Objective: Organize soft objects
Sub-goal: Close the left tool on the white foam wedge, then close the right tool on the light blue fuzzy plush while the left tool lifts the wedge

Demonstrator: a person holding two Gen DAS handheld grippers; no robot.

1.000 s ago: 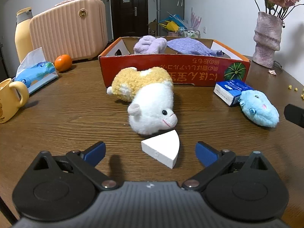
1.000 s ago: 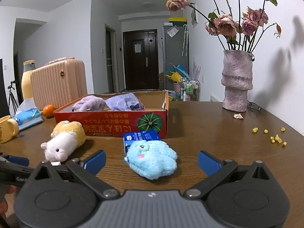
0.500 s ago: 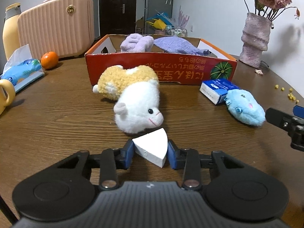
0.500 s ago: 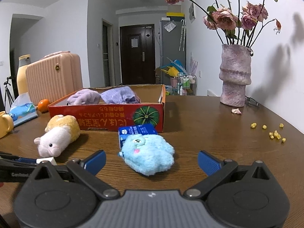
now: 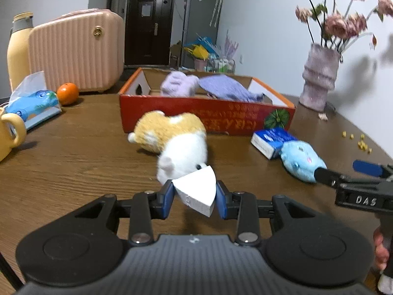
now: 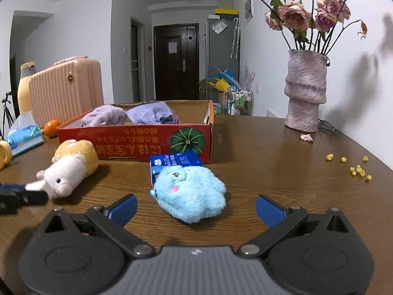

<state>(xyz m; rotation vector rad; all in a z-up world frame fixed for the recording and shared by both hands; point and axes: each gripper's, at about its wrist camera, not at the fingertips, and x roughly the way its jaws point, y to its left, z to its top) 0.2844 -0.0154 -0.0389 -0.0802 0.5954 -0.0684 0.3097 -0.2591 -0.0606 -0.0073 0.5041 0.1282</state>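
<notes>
The left gripper (image 5: pixel 194 195) is clenched on the white foam wedge (image 5: pixel 196 191), just clear of the table. The red box (image 5: pixel 206 116) lies straight ahead, beyond the yellow-and-white plush (image 5: pixel 175 140). The right gripper (image 6: pixel 195 207) stands spread and empty, the blue plush (image 6: pixel 190 196) between its fingers.

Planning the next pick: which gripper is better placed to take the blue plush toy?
Right. The right gripper is open with the blue plush toy lying just ahead between its fingers, while the left gripper is shut on the white wedge.
</notes>
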